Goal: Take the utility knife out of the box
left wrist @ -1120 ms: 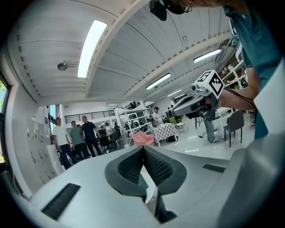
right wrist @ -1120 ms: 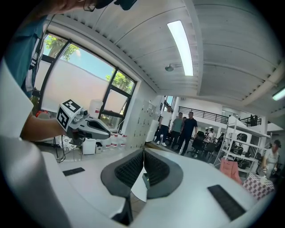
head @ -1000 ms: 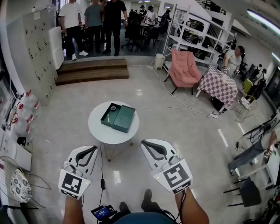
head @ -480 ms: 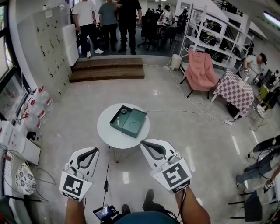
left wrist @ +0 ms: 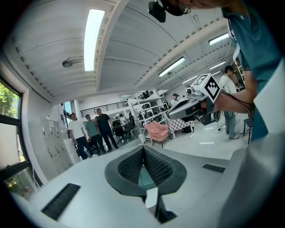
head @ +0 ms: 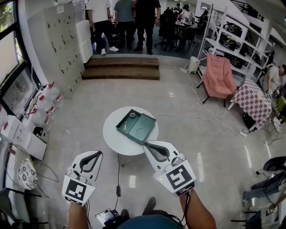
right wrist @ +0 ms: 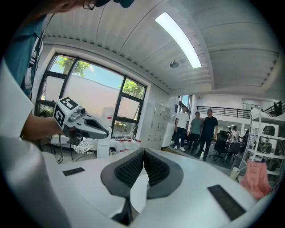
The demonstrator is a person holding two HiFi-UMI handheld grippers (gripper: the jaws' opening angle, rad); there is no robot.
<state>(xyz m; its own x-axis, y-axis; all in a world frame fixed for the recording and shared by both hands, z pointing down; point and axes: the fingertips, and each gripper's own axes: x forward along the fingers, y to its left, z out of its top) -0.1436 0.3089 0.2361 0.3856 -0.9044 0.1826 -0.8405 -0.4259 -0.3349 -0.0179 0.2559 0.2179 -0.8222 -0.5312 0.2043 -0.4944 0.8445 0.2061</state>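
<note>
A dark green box (head: 136, 126) lies open on a round white table (head: 111, 134), its lid beside the tray. In the tray lie a thin yellowish utility knife (head: 125, 125) and a small round thing (head: 132, 115). My left gripper (head: 99, 153) hangs short of the table's near left edge, shut and empty. My right gripper (head: 145, 144) reaches the table's near right edge in the picture, shut on nothing. In the left gripper view the closed jaws (left wrist: 143, 147) point at the box (left wrist: 144, 178). The right gripper view shows the meeting jaws (right wrist: 143, 149).
Several people (head: 123, 13) stand at the back above wooden steps (head: 120, 69). A pink chair (head: 217, 78), a checkered table (head: 252, 98) and shelves (head: 232, 36) stand right. Lockers (head: 58, 44) and water bottles (head: 44, 103) line the left. A cable (head: 119, 179) runs under the table.
The table and box have come nearer and shifted right in the head view as both grippers moved toward them. Both grippers stay shut.
</note>
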